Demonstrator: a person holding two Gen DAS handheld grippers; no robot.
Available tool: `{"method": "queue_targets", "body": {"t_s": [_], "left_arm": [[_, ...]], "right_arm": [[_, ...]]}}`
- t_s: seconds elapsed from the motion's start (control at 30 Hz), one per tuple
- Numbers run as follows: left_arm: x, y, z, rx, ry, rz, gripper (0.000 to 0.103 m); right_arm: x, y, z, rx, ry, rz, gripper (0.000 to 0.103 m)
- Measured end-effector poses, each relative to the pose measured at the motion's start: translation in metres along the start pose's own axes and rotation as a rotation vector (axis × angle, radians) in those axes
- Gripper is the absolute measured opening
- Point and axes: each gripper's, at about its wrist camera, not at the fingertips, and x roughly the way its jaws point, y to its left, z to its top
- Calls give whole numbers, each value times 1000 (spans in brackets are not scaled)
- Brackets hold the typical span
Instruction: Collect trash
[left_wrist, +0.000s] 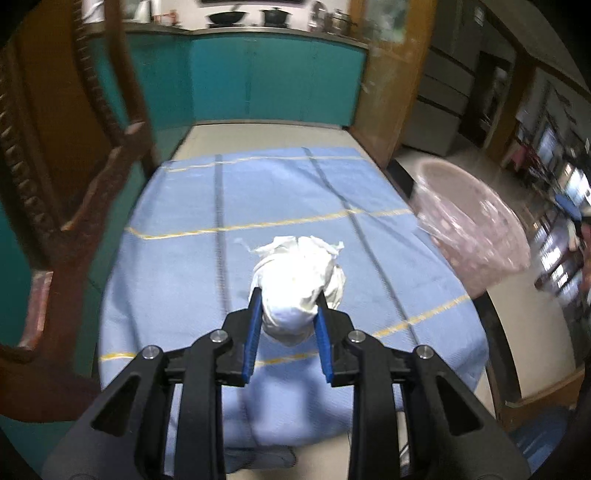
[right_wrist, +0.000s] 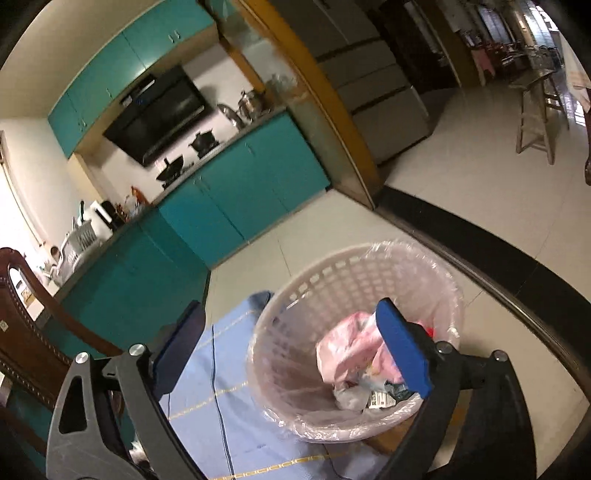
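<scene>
Left gripper (left_wrist: 287, 314) is clamped narrow on a crumpled white tissue wad (left_wrist: 301, 273), blue pads (left_wrist: 252, 339) pressing it from both sides. The wad is soft, wrinkly paper, kind of egg-shaped, long axis running away from the camera, with a twisted ragged end pointing toward the far side of the table. It sits over the blue cloth (left_wrist: 184, 266), a woven-looking sheet with thin yellow and dark stripes; can't tell if it's touching the cloth or just above it. That gripper tilts down at the table from the near edge.

Right gripper (right_wrist: 291, 347) has its jaws spread wide with nothing between the pads. It's rolled over, so one blue pad sits low left and the other high right, and it looks down into the bin (right_wrist: 332, 273). The bin is a round pale pink plastic basket with lattice walls and a clear crinkly liner, standing at the cloth's right edge. Inside are a pink plastic wrapper (right_wrist: 351, 343) and some mixed scraps. A carved dark wood chair (left_wrist: 74, 206) stands left of the table.
</scene>
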Motion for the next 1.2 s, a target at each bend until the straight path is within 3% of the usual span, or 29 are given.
{"method": "queue_targets", "body": {"t_s": [0.13, 0.23, 0.33, 0.37, 0.4, 0.5, 0.6, 0.73, 0.83, 0.97, 1.2], "left_arm": [[8, -51, 19, 79, 9, -65, 28], [14, -109, 56, 132, -14, -149, 31], [24, -174, 103, 158, -41, -212, 56], [30, -197, 120, 173, -37, -251, 82], [32, -213, 130, 195, -53, -262, 93], [38, -229, 139, 230, -71, -145, 94], [32, -205, 132, 208, -63, -132, 96], [10, -137, 112, 130, -104, -75, 98], [-12, -82, 91, 61, -134, -41, 100], [-43, -25, 60, 7, -185, 59, 100], [-44, 26, 19, -80, -87, 99, 100]], "right_arm": [[-5, -16, 6, 80, -48, -36, 91], [-11, -24, 8, 115, -91, -52, 91], [-17, -31, 10, 114, -131, -63, 91], [-17, -33, 11, 117, -137, -64, 91], [-17, -34, 11, 120, -139, -63, 91], [-17, -38, 9, 125, -127, -58, 91], [-19, -35, 10, 107, -127, -46, 91], [-14, -18, 5, 57, -93, -26, 91], [-6, 10, -9, -30, -38, 10, 91], [3, 55, -39, -156, 49, 65, 91], [15, 129, -112, -386, 197, 132, 91]]}}
